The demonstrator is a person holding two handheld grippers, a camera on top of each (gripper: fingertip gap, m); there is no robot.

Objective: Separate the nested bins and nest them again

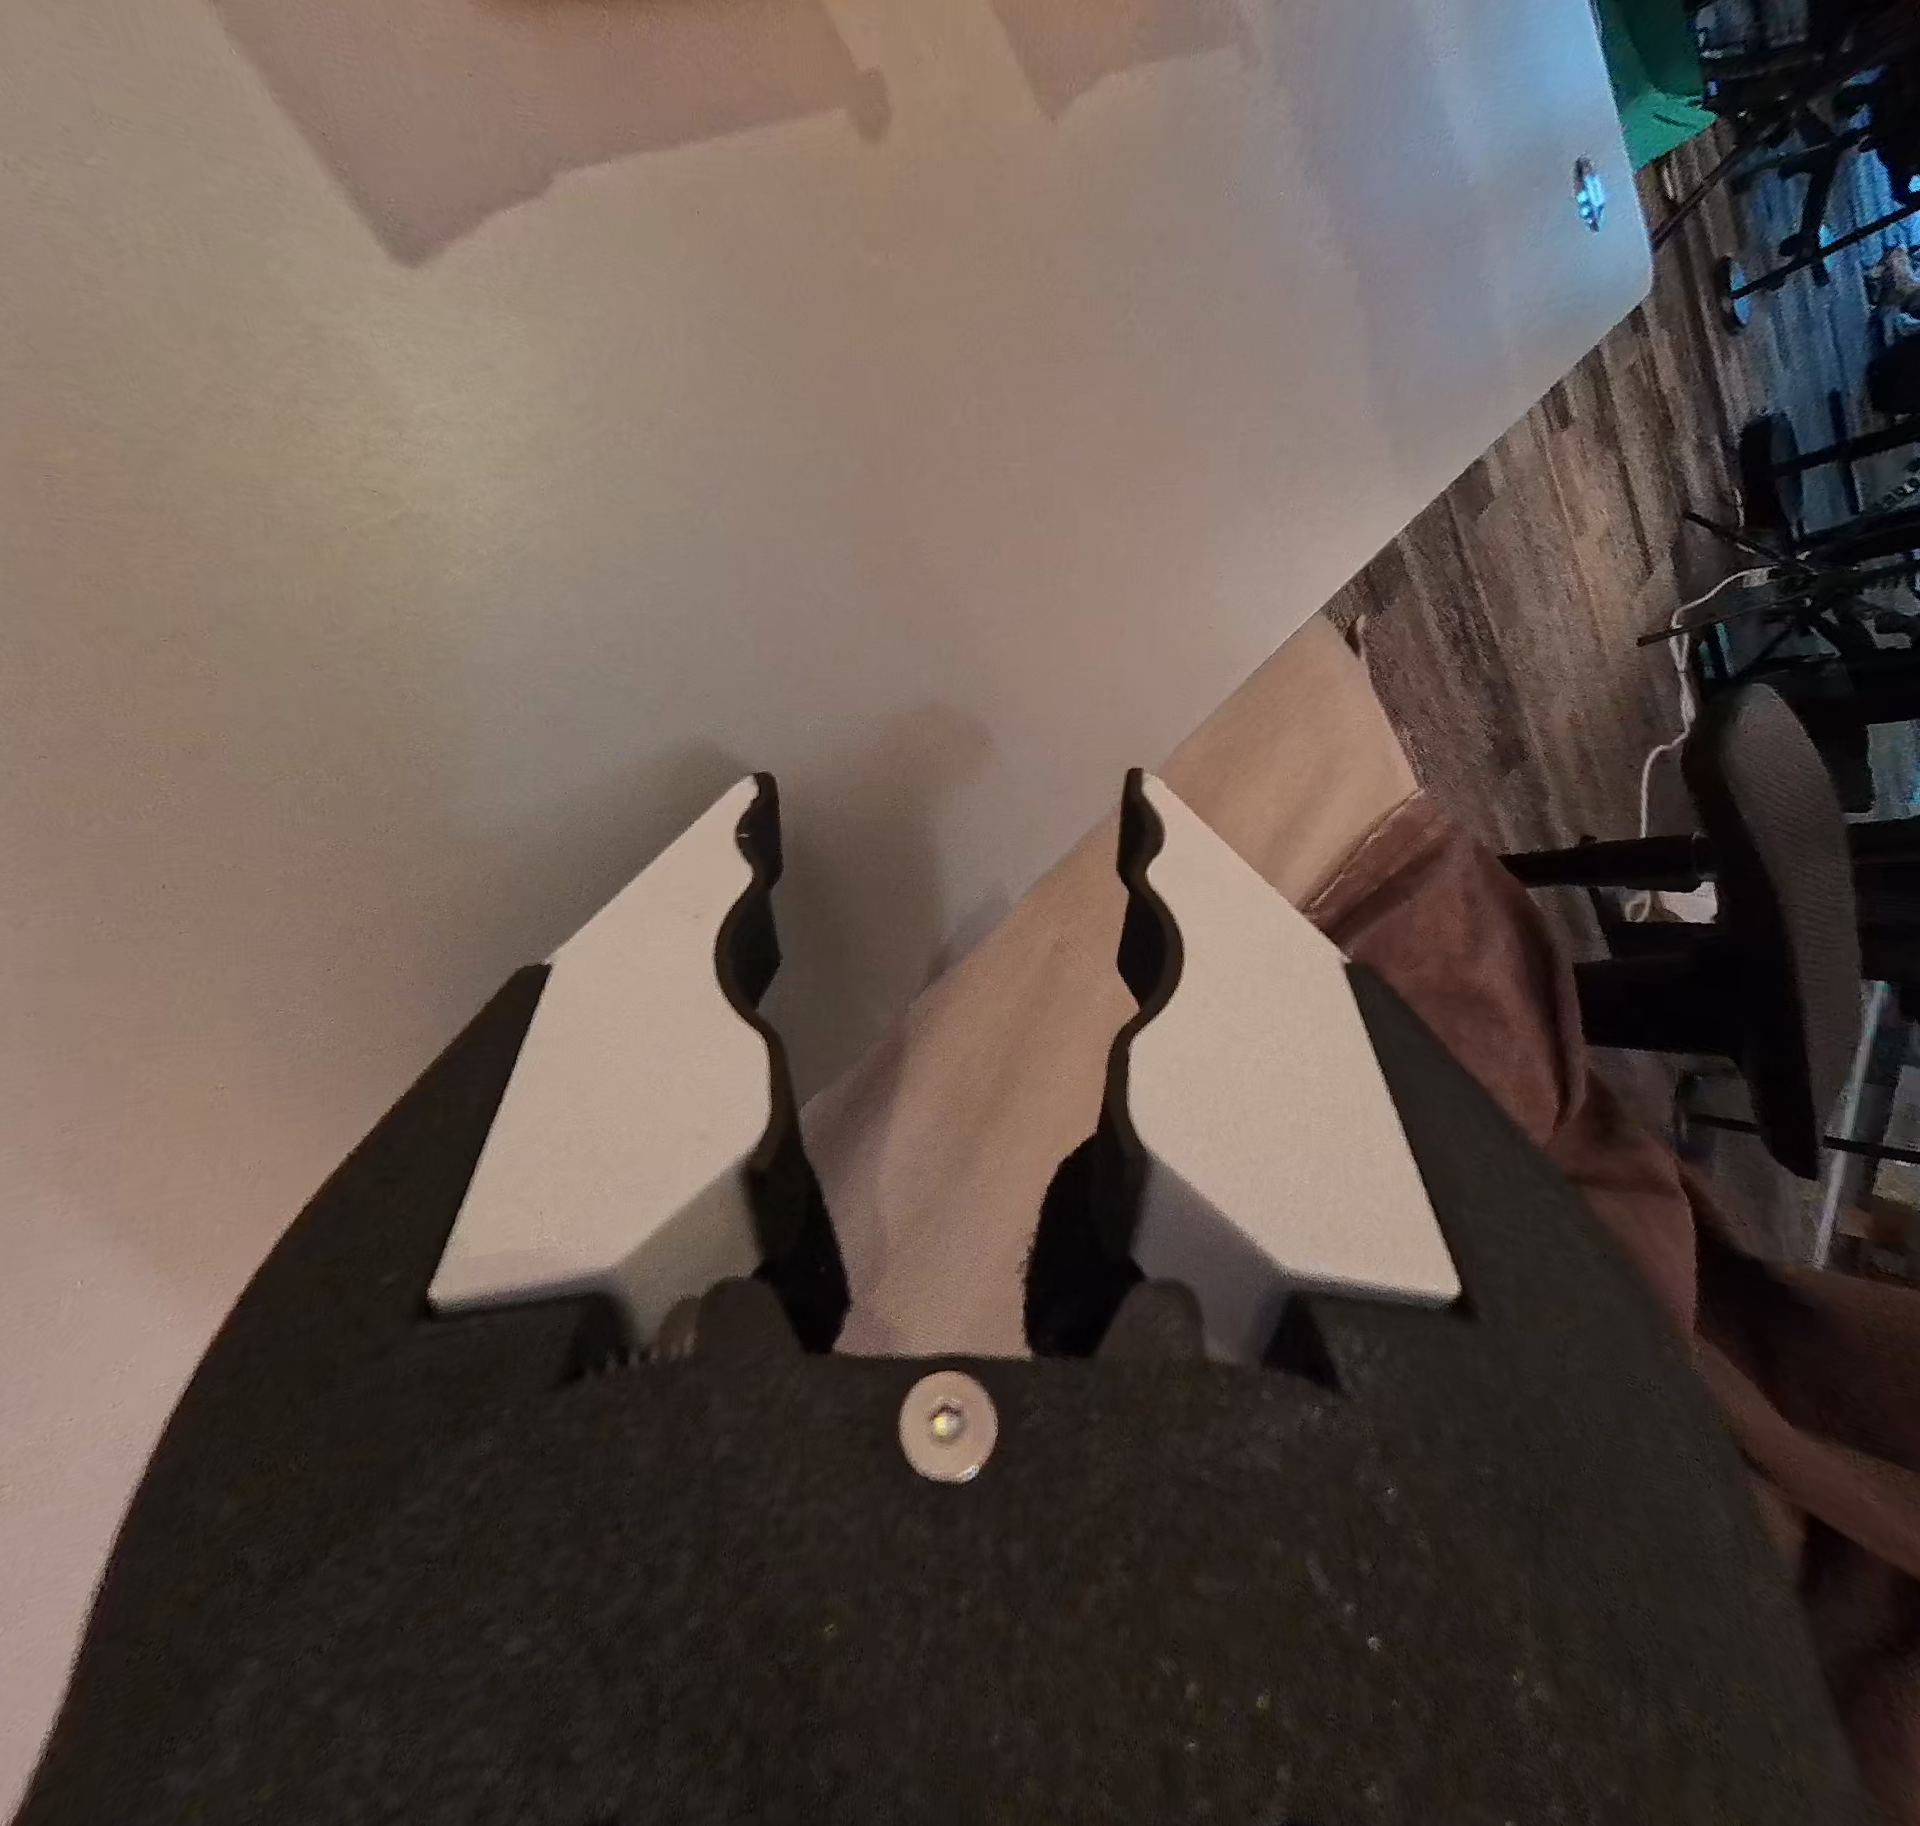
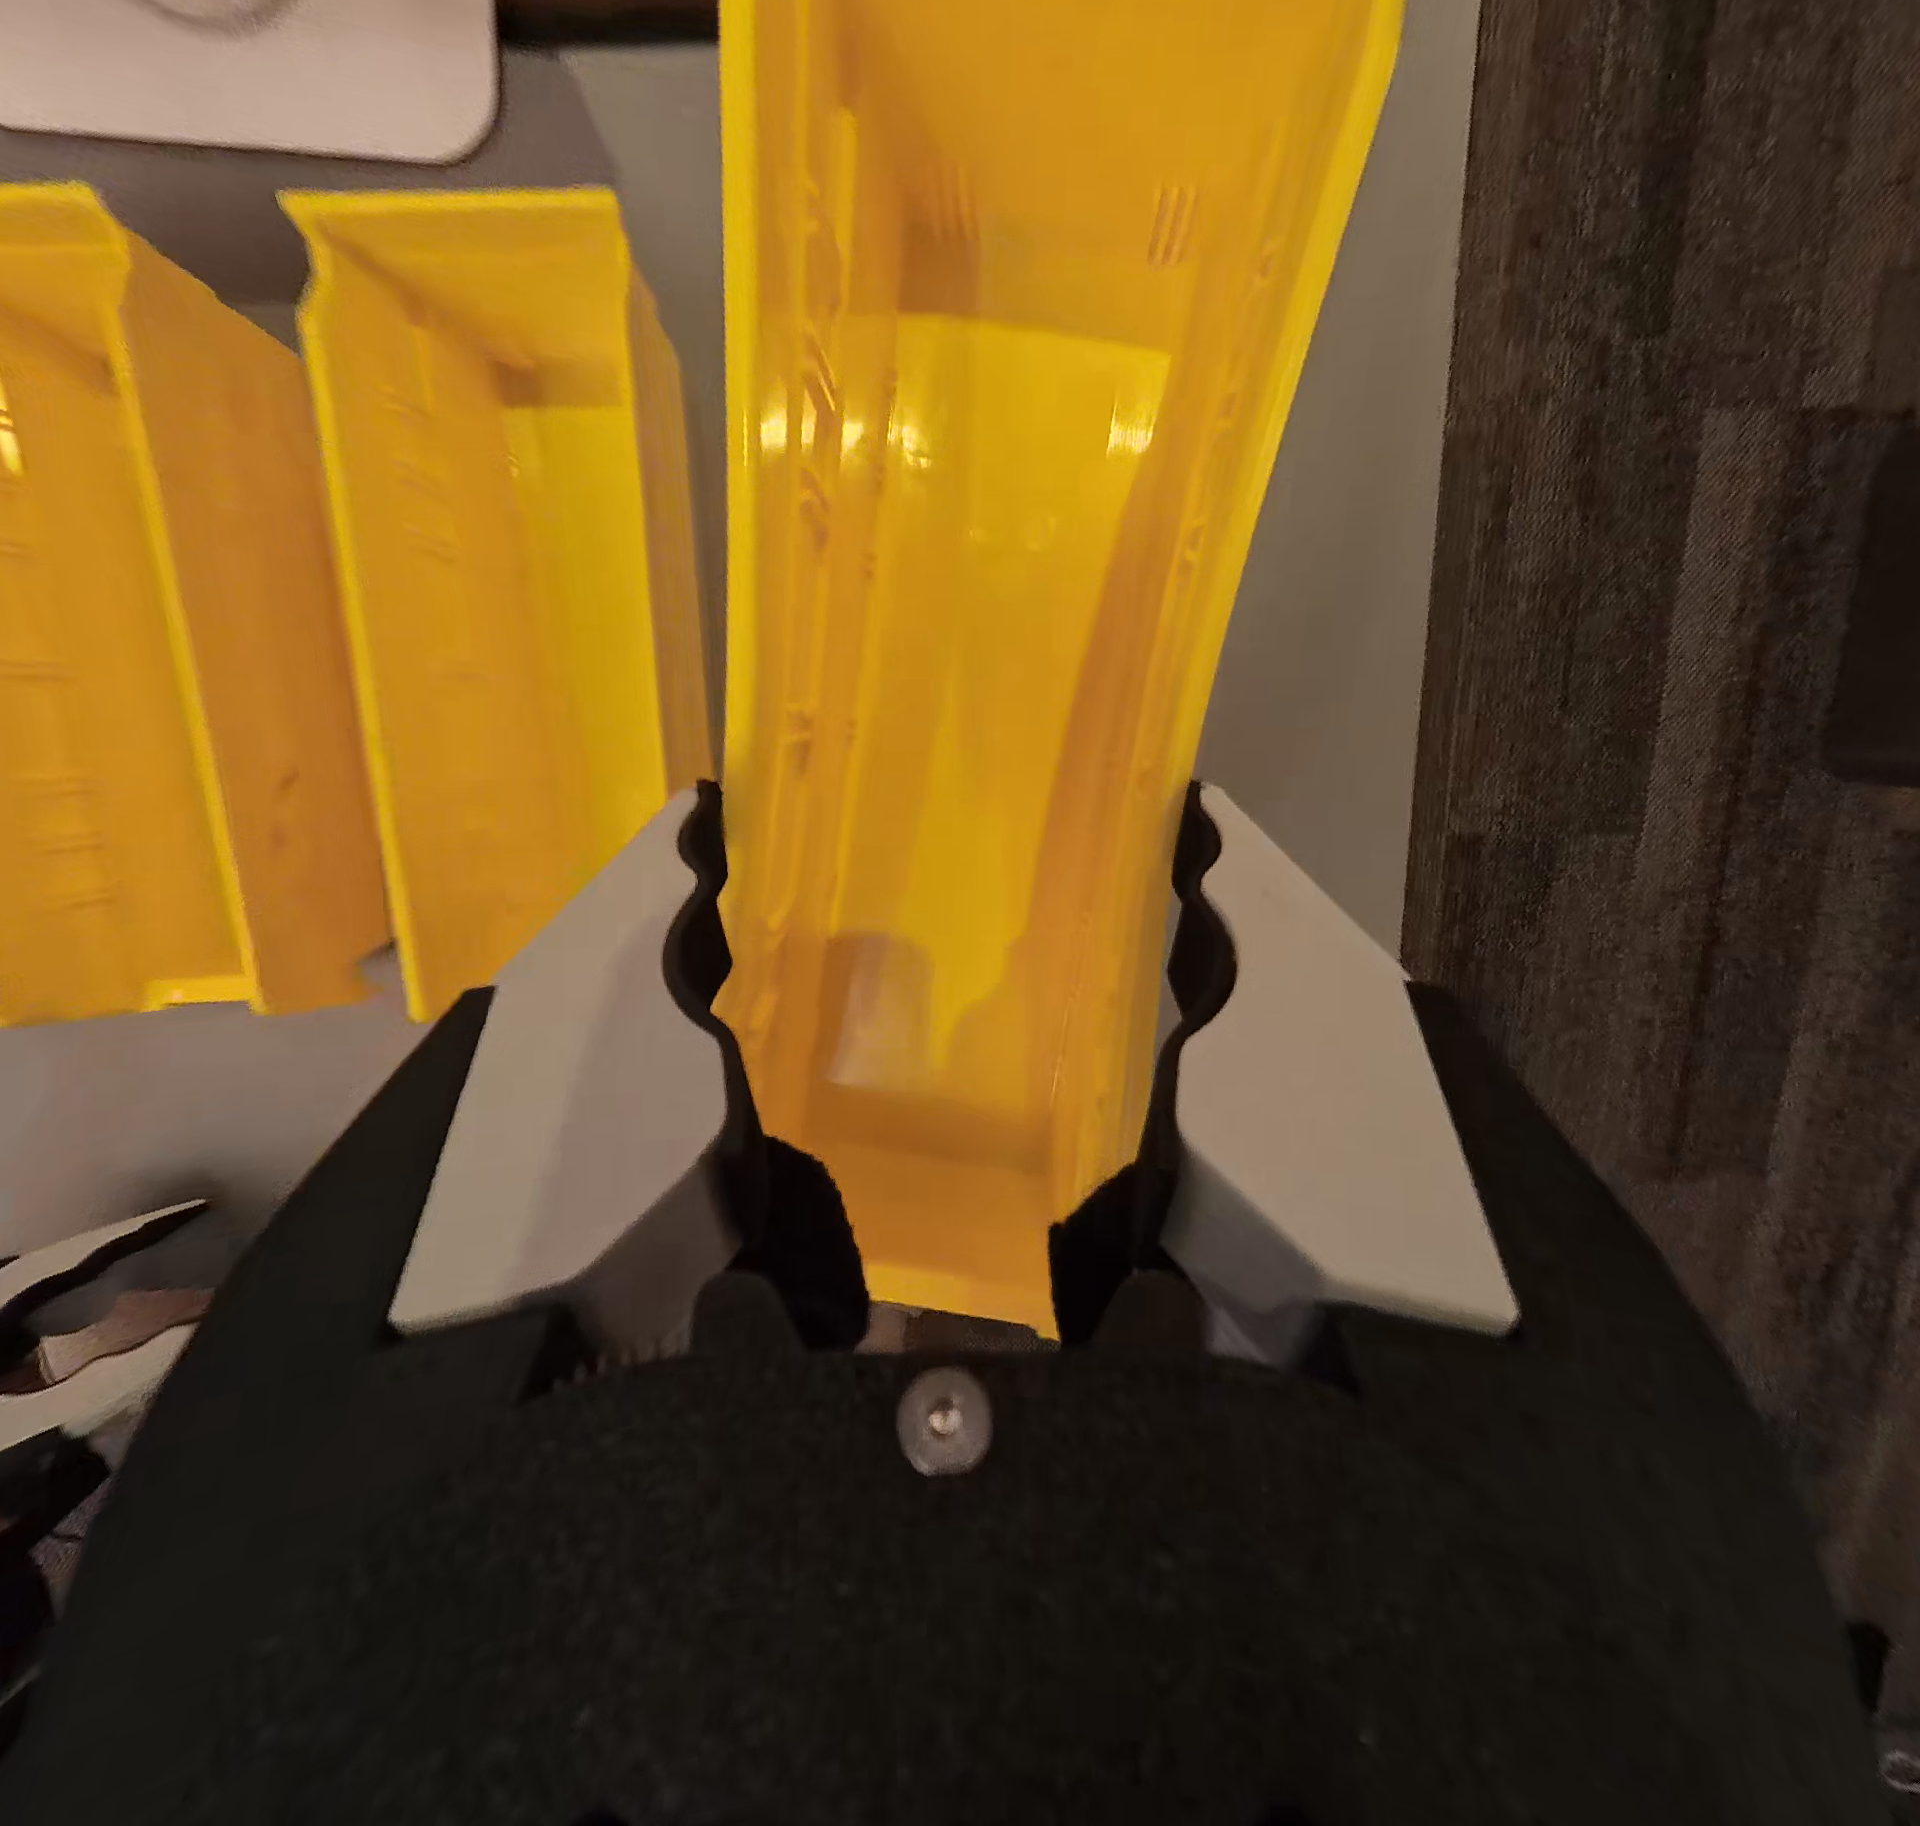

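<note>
Right gripper (image 2: 951, 955) pinches a yellow bin (image 2: 997, 488), lifted over the table's (image 2: 1340, 633) right edge. Two more bins (image 2: 343, 613) sit left on the white tabletop. Left gripper (image 1: 948, 955) spread, empty, above bare table; wood-look floor (image 1: 1538, 571) and office chair (image 1: 1777, 935) beyond.

A smooth white table (image 2: 208, 1122) carries two open yellow plastic bins, one at left frame edge (image 2: 114, 633), another just beside it (image 2: 488, 571).

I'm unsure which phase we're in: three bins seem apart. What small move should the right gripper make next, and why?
Probably carry the held bin left toward the nearest bin on the table: the right gripper grips one wall, while the left gripper hangs open and empty.
</note>
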